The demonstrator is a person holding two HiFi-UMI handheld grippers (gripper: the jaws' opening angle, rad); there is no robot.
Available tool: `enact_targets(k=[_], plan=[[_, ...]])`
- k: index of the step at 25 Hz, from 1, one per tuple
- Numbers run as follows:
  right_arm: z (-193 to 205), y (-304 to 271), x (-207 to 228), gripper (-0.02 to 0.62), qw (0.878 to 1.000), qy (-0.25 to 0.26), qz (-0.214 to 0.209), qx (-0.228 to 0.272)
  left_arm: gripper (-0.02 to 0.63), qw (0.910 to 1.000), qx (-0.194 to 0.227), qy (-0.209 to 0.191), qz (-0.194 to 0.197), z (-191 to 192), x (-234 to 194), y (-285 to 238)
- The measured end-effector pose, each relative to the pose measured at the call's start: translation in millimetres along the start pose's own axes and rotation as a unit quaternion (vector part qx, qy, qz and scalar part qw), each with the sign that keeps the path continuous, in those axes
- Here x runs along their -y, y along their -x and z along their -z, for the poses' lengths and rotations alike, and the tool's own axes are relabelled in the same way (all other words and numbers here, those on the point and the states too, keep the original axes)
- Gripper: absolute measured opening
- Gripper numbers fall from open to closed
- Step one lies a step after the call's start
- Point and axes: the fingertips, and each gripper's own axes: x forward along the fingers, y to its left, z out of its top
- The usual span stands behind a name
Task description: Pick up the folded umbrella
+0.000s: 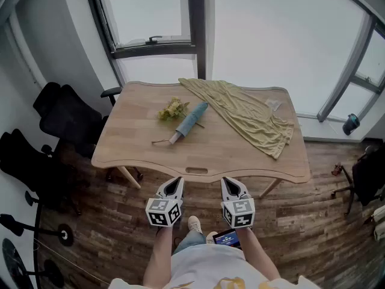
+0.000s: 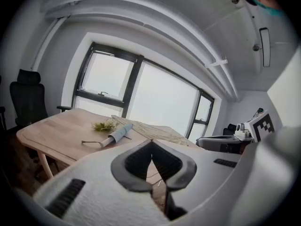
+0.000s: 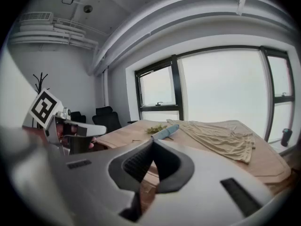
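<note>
A wooden table (image 1: 144, 152) is set before large windows, mid-frame. The folded umbrella (image 1: 189, 121) is laid left of the tabletop's centre, between a flower sprig (image 1: 173, 108) and a yellowish cloth (image 1: 252, 116). The left gripper (image 1: 175, 181) and right gripper (image 1: 228, 182) are held at lower centre, off the table, jaws closed together, nothing gripped.

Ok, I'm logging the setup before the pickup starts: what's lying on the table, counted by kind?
Folded umbrella: 1
Yellow-green cloth: 1
Bunch of yellow-green flowers: 1
Total on the table: 3
</note>
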Motion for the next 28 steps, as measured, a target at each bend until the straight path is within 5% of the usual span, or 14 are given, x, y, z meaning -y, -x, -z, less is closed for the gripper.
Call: enact_targets(k=[8, 28], plan=[[-4.7, -1.8, 0.0, 0.009, 1.000, 0.003, 0.004, 0.005, 0.020, 0.9997, -0.001, -0.024, -0.001, -3.3, -1.2, -1.7], [-1.8, -18.4, -7.5, 0.011, 1.000, -0.026, -0.015, 0.005, 0.020, 0.9997, 0.004, 0.004, -0.025, -9.4, -27.8, 9.7]])
